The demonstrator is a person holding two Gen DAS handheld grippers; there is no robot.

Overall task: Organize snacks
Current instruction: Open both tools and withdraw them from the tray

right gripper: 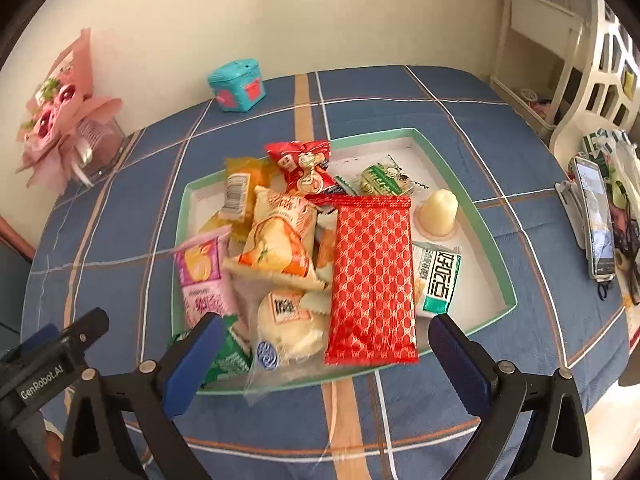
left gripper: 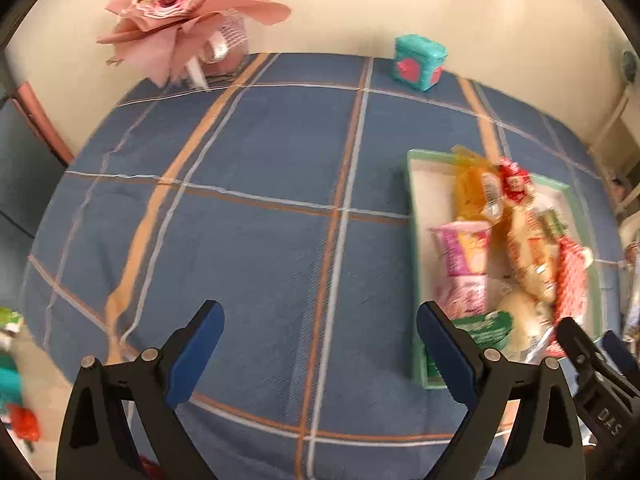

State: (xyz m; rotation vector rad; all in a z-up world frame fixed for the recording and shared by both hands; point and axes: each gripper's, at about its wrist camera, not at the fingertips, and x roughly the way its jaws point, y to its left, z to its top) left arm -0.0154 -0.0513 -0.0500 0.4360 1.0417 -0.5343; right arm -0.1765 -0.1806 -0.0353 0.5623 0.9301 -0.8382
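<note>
A shallow white tray with a green rim (right gripper: 486,236) lies on the blue plaid tablecloth, piled with several wrapped snacks: a long red packet (right gripper: 372,276), an orange-and-cream packet (right gripper: 280,240), a pink packet (right gripper: 202,276), a yellow packet (right gripper: 240,192) and a pale jelly cup (right gripper: 438,212). My right gripper (right gripper: 322,356) hovers wide open over the tray's near edge, nothing between its blue pads. In the left wrist view my left gripper (left gripper: 320,344) stands open over bare cloth, with the tray (left gripper: 412,208) to its right. The right gripper (left gripper: 588,352) shows at that view's right edge.
A pink paper bouquet (left gripper: 180,12) and a teal box (left gripper: 420,62) stand at the table's far side by the wall. A phone on a stand (right gripper: 596,216) and cables sit at the table's right edge. White chairs (right gripper: 592,80) lie beyond.
</note>
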